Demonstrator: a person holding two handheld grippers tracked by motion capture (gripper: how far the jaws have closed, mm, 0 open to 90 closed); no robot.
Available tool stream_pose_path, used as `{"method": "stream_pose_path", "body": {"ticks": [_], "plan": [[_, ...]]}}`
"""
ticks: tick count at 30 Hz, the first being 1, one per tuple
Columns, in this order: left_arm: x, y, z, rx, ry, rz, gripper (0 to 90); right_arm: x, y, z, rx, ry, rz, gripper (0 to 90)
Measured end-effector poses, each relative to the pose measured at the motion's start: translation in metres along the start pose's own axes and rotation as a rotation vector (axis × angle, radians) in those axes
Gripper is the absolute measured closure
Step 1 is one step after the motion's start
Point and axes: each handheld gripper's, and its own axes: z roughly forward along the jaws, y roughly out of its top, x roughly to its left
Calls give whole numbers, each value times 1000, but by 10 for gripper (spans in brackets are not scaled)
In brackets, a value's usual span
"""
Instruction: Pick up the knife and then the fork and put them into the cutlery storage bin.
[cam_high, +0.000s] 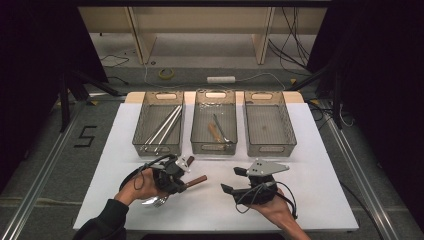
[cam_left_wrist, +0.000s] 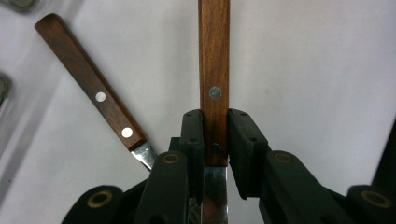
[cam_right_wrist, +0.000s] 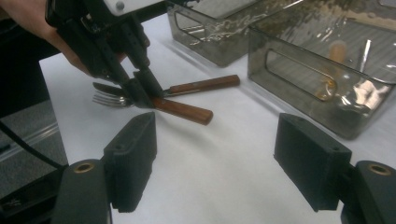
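- The left gripper, black with two flat jaws, pinches a wooden-handled fork near the joint of handle and steel shank; the pads press both sides of the brown riveted handle.
- In the right gripper view that fork lies low over the white table sheet, tines pointing away from the middle grey mesh tray, handle end pointing toward it.
- A second wooden-handled utensil, a knife with two rivets, lies on the sheet just beside the held fork, its handle nearer the middle tray, crossing under the fork at the metal end.
- The right gripper, black with a grey three-cornered plate, hovers with its jaws spread wide, nothing between them, on the sheet's near side of the middle tray, well apart from the fork.
- In the high view the left gripper sits in front of the left grey mesh tray, next to the middle one, and that tray holds long steel rods.
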Motion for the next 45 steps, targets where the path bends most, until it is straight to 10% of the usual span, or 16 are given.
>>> {"method": "stream_pose_path", "body": {"ticks": [29,45], "plan": [[-42,30,-8,36,-139,88,762,38,-7,51,206,39,-393,325],[-49,39,-8,63,-162,97,762,48,-14,51,226,19,-552,528]]}}
